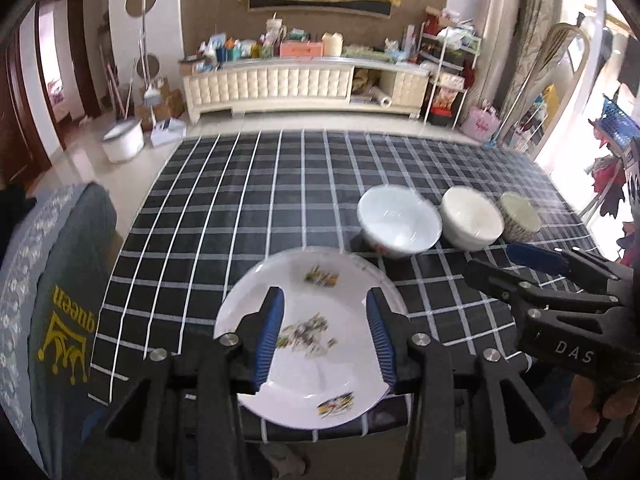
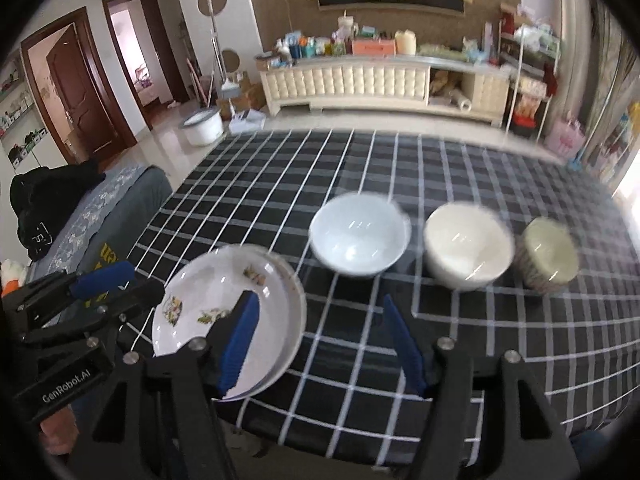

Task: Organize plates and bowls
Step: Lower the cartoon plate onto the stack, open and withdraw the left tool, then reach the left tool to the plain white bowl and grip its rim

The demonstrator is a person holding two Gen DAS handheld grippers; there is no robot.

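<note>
While parted above the plates [image 1: 320, 344], both grippers' jaws, three bowls [image 2: 360, 236] beyond.

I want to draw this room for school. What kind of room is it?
Probably a living room in someone's home. A long cream TV cabinet crowded with household things stands by the far wall, a sofa arm is beside the table with its checked cloth, and wooden doors lead off to other rooms.
</note>
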